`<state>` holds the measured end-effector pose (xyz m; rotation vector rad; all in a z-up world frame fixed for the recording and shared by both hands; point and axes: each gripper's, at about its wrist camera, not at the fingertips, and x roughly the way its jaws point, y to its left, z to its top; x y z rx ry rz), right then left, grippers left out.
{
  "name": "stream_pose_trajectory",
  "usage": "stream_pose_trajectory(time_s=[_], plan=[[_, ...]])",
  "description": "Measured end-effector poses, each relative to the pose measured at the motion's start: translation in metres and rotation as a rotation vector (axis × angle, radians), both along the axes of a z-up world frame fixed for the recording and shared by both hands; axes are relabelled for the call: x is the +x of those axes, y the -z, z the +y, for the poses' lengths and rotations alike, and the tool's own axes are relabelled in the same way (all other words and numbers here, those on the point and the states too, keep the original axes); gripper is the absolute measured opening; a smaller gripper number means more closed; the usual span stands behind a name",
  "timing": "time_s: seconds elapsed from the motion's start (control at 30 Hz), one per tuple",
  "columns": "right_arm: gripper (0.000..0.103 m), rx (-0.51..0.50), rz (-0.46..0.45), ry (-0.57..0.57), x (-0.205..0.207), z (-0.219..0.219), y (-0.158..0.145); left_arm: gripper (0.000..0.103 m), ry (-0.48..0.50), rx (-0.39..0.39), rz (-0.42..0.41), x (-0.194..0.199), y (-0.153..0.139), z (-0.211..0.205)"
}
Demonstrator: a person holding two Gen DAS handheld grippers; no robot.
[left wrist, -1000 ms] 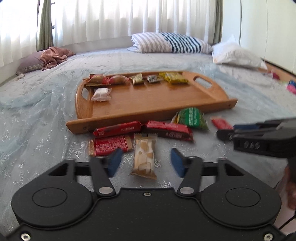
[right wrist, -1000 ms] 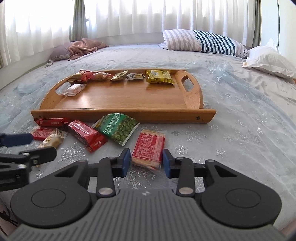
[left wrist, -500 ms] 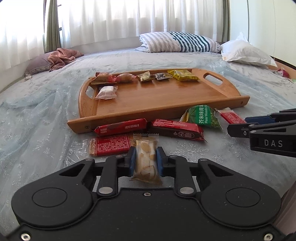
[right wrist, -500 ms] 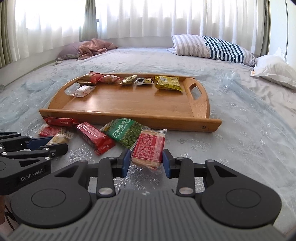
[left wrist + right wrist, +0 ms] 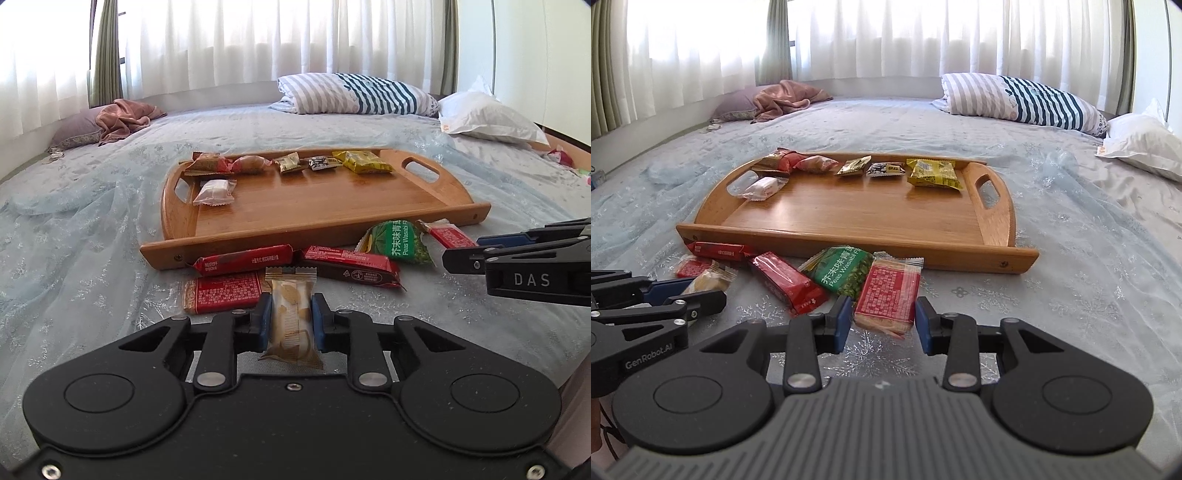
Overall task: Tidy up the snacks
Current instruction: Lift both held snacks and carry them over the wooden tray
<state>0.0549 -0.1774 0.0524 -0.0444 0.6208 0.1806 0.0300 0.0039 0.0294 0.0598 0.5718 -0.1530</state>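
Observation:
My left gripper is shut on a beige biscuit packet and holds it just above the bedspread. My right gripper is shut on a red cracker packet, its pads at the packet's edges. A wooden tray lies ahead with several snacks along its far side. Loose on the bed in front of the tray are two red bars, a red cracker packet and a green wasabi peas bag. The left gripper also shows in the right wrist view.
A striped pillow and a white pillow lie at the bed's far right. A pink cloth on a purple cushion lies far left. Curtains hang behind the bed.
My left gripper closed on the beige packet and lifted it slightly. My right gripper stayed shut on the red cracker packet and rose a little with it.

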Motion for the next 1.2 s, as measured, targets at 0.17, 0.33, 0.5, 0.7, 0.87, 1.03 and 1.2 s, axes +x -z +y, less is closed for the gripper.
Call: stream_pose_trajectory(time_s=[0.17, 0.33, 0.5, 0.7, 0.87, 1.03, 1.2], plan=[[0.041, 0.024, 0.002, 0.006, 0.001, -0.002, -0.002, 0.021, 0.024, -0.003, -0.015, -0.004, -0.007, 0.001], [0.041, 0.028, -0.02, -0.003, -0.001, -0.001, -0.009, 0.021, 0.026, -0.011, -0.038, -0.007, -0.013, 0.001], [0.041, 0.035, -0.033, -0.01, 0.001, -0.001, -0.015, 0.021, 0.017, -0.083, -0.041, -0.005, -0.02, 0.009], [0.041, 0.036, -0.044, -0.029, 0.005, 0.004, -0.02, 0.021, 0.01, -0.079, -0.05, 0.002, -0.024, 0.011], [0.042, 0.048, -0.043, -0.048, 0.009, 0.009, -0.022, 0.021, 0.011, -0.073, -0.071, 0.003, -0.031, 0.013], [0.042, 0.057, -0.048, -0.059, 0.014, 0.014, -0.025, 0.021, 0.01, -0.078, -0.1, 0.007, -0.038, 0.014], [0.042, 0.069, -0.064, -0.058, 0.02, 0.014, -0.03, 0.021, 0.002, -0.081, -0.108, 0.017, -0.041, 0.015]])
